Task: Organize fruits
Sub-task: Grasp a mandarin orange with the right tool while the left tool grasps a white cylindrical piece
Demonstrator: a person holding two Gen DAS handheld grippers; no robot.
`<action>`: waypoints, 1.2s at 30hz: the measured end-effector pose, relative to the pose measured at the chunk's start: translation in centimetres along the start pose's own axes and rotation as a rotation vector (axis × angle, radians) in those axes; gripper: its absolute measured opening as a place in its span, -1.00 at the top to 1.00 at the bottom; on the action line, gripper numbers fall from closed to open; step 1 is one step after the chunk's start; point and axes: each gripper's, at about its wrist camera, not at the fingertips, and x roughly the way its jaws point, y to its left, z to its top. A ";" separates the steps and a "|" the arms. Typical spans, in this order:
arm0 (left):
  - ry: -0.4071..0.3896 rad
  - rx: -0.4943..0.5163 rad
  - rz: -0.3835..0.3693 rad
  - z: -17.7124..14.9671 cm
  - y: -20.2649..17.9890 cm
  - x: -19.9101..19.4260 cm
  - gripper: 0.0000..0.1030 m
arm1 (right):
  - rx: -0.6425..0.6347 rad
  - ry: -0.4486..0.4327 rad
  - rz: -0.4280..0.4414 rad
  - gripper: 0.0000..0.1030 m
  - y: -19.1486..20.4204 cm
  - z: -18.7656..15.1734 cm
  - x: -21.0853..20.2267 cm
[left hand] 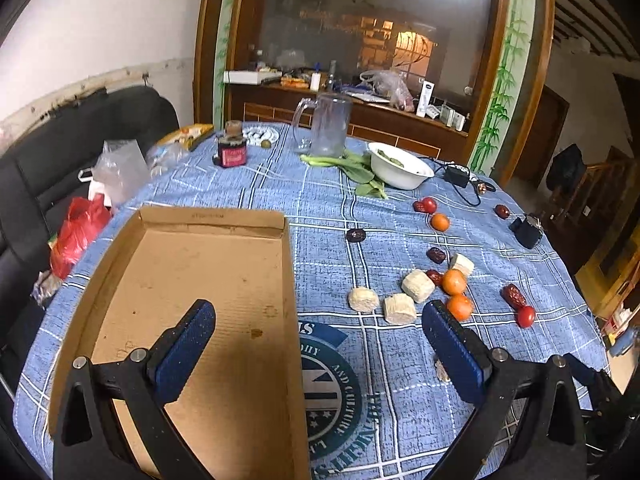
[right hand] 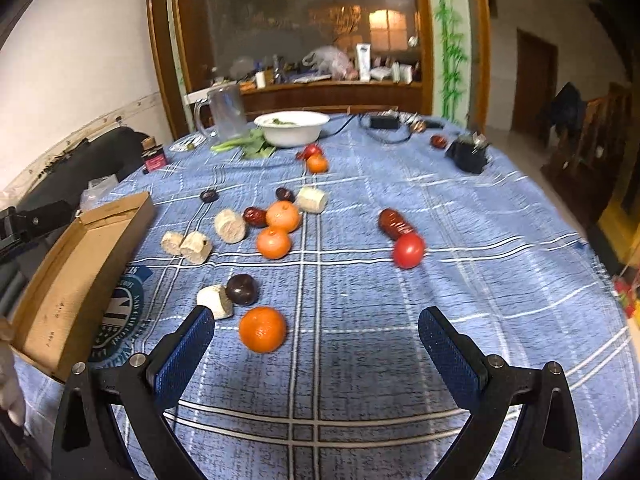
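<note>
A shallow cardboard tray (left hand: 192,280) lay empty at frame left, ready for fruit. The left gripper (left hand: 318,344) hovered over its edge, jaws wide; the right gripper (right hand: 316,344), equally wide and empty, faced the nearest mandarin (right hand: 262,329) at lower centre.

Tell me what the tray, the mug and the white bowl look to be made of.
Tray: plain brown cardboard, matte, with folded walls and stains on its floor. Mug: clear glass, or possibly plastic; the room shows through it and its handle. Bowl: smooth, glossy white, so ceramic or plastic; the look doesn't settle which.
</note>
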 end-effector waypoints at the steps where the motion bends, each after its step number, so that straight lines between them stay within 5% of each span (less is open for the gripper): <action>1: 0.009 0.002 -0.011 0.0 -0.1 0.3 -0.91 | -0.003 0.008 0.011 -0.95 0.1 0.1 0.3; 7: 0.146 0.061 -0.173 -1.0 -3.1 3.8 -0.25 | -0.067 0.098 0.065 -0.54 1.2 -0.3 2.4; 14: 0.238 0.060 -0.263 -2.4 -5.1 6.4 -0.15 | -0.108 0.181 0.109 -0.30 2.0 -0.3 4.2; 18: 0.253 0.056 -0.283 -2.6 -5.4 6.6 -0.13 | -0.115 0.241 0.134 0.13 2.3 -0.4 5.5; 22: 0.271 0.053 -0.308 -2.8 -5.8 7.0 -0.13 | -0.111 0.241 0.148 0.29 2.2 -0.3 5.4; 26: 0.295 0.073 -0.333 -3.3 -6.7 7.5 -0.10 | -0.110 0.240 0.131 0.32 2.0 -0.3 5.0; 28: 0.318 0.088 -0.351 -3.7 -7.5 7.8 0.15 | -0.107 0.242 0.119 0.32 1.5 -0.4 4.9; 36: 0.361 0.132 -0.388 -4.9 -9.3 8.9 0.18 | -0.067 0.238 0.069 0.32 -0.9 -0.6 4.1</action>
